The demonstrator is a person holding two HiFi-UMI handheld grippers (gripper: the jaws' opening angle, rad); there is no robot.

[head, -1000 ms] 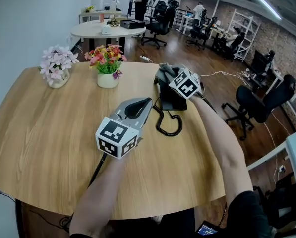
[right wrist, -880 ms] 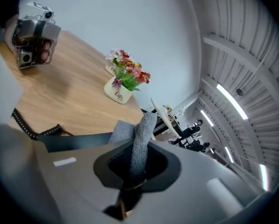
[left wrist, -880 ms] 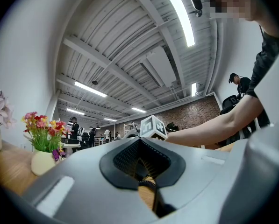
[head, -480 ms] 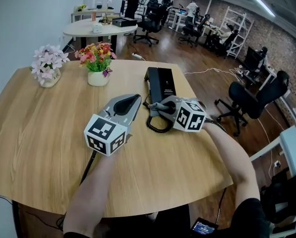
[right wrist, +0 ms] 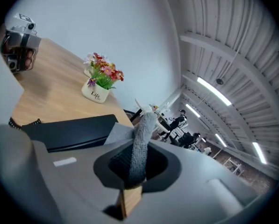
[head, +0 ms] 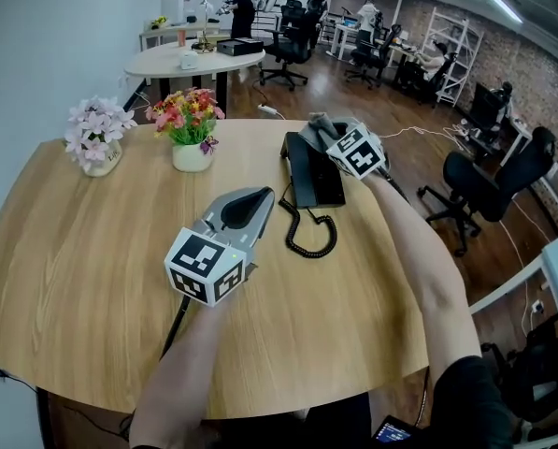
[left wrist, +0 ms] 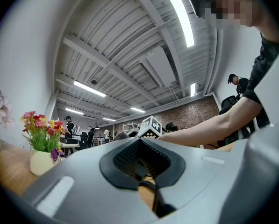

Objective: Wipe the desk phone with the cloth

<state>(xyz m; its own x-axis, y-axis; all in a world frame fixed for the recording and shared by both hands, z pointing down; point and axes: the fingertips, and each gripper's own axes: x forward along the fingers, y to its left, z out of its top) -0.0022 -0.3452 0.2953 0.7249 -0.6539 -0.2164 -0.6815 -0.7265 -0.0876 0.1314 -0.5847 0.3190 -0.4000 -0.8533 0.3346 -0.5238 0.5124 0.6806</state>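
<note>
The black desk phone (head: 311,168) lies on the round wooden table (head: 92,251), its coiled cord (head: 313,237) trailing toward me. My right gripper (head: 318,127) is over the phone's far end, shut on a grey cloth (head: 314,125). In the right gripper view the cloth (right wrist: 140,143) stands pinched between the jaws, just above the phone (right wrist: 69,130). My left gripper (head: 258,197) hovers left of the phone, jaws together with nothing held. Through its jaw opening the cord (left wrist: 146,185) shows.
A white pot of red and yellow flowers (head: 191,129) stands left of the phone, and a pink-flower pot (head: 97,137) sits farther left. The table edge (head: 419,279) runs close on the right. Office chairs (head: 475,190), another table (head: 194,59) and people are beyond.
The right gripper with the cloth has swept from the phone's near end, by the cord, back to its far end. The left gripper has stayed about where it was.
</note>
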